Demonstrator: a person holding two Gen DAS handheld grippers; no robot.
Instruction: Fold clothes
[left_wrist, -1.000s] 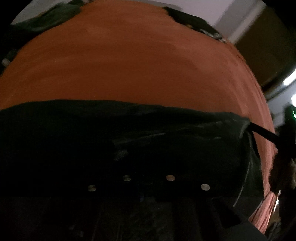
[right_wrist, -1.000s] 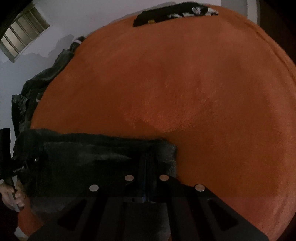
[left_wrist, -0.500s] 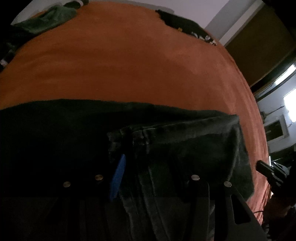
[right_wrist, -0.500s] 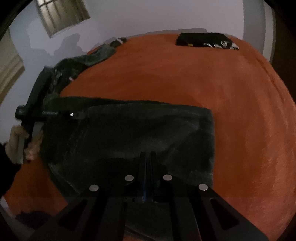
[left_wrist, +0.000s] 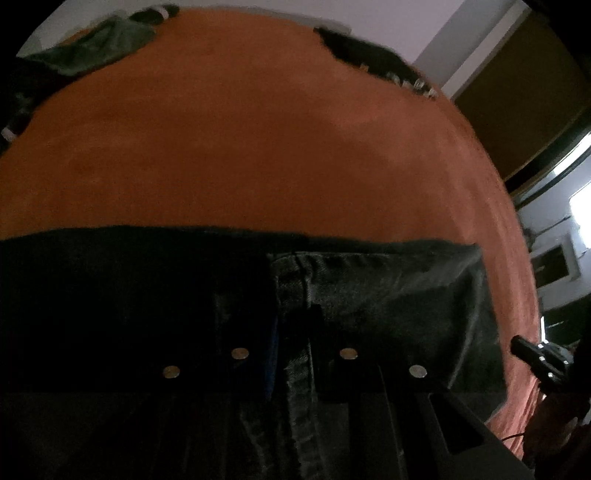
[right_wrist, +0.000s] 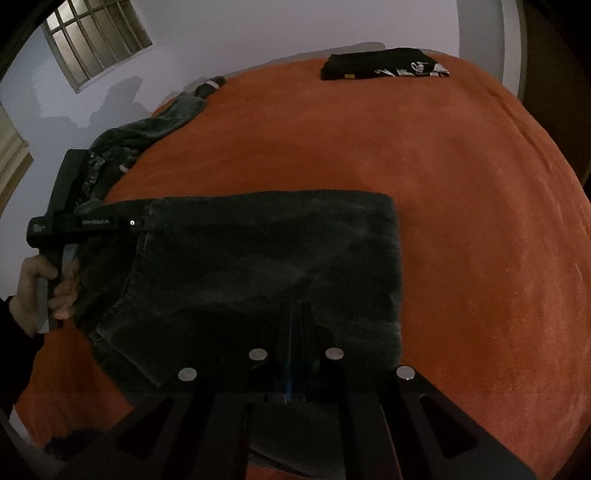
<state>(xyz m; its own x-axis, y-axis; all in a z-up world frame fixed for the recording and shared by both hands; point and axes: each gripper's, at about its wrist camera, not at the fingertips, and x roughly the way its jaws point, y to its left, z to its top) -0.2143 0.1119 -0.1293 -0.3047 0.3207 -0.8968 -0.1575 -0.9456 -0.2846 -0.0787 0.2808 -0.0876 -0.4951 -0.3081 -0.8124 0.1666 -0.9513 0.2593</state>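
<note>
Dark grey jeans (right_wrist: 266, 266) lie folded on the orange blanket (right_wrist: 443, 192); they also show in the left wrist view (left_wrist: 388, 291). My left gripper (left_wrist: 293, 328) has its fingers close around the jeans' seam edge and grips it; it also shows in the right wrist view (right_wrist: 142, 221) at the jeans' far left corner. My right gripper (right_wrist: 294, 314) is shut with nothing between its fingers, raised over the near edge of the jeans. It shows at the right edge of the left wrist view (left_wrist: 535, 356).
A folded black shirt with white print (right_wrist: 384, 64) lies at the far side of the bed. A heap of dark green and grey clothes (right_wrist: 147, 136) lies at the far left edge. A wall with a barred window (right_wrist: 96, 40) stands behind.
The left gripper's fingers have closed from wide apart onto the jeans' seam. The right gripper has lifted and drawn back from the jeans, staying shut.
</note>
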